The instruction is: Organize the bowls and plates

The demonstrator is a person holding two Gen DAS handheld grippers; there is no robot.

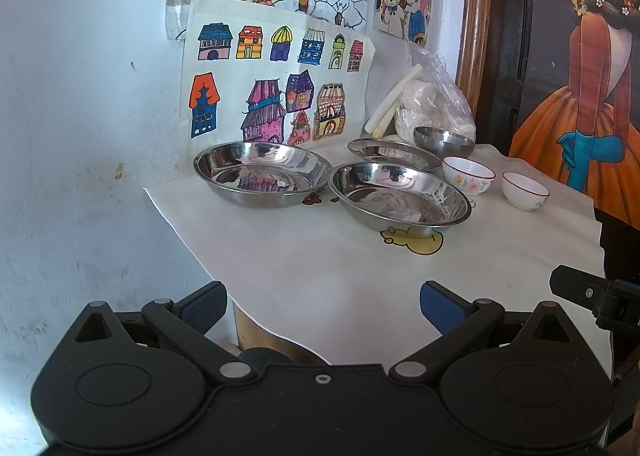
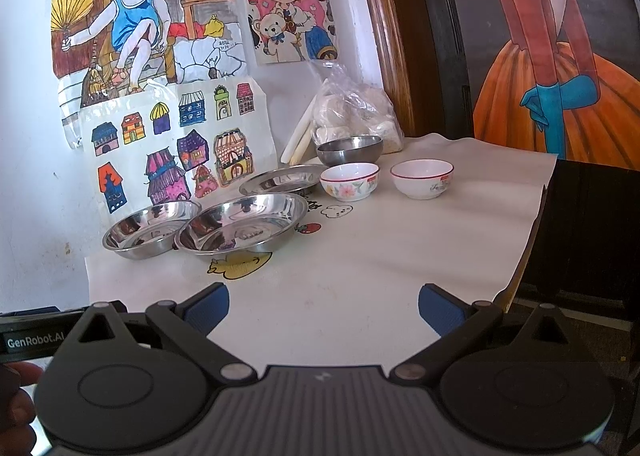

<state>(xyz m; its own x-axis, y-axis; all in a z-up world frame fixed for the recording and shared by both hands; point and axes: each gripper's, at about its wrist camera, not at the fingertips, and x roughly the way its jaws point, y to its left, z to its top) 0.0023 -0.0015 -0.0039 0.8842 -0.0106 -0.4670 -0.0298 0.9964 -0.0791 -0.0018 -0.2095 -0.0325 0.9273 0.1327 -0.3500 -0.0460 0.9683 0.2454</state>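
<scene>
Three steel plates stand on the white-clothed table: a left one (image 1: 262,172) (image 2: 150,228), a front one (image 1: 400,196) (image 2: 242,224) and a back one (image 1: 394,154) (image 2: 282,180). Behind them is a steel bowl (image 1: 444,141) (image 2: 350,150). Two white ceramic bowls stand to the right, one with flowers (image 1: 468,175) (image 2: 349,181) and one plainer with a red rim (image 1: 525,190) (image 2: 422,177). My left gripper (image 1: 323,310) is open and empty above the table's near edge. My right gripper (image 2: 323,310) is also open and empty, short of the dishes.
A plastic bag of white lumps (image 1: 434,104) (image 2: 356,112) and white sticks (image 1: 394,100) lean on the wall at the back. Children's drawings (image 1: 276,88) cover the wall. The table cloth's (image 1: 320,268) left edge drops off. A dark cabinet (image 2: 592,224) stands right.
</scene>
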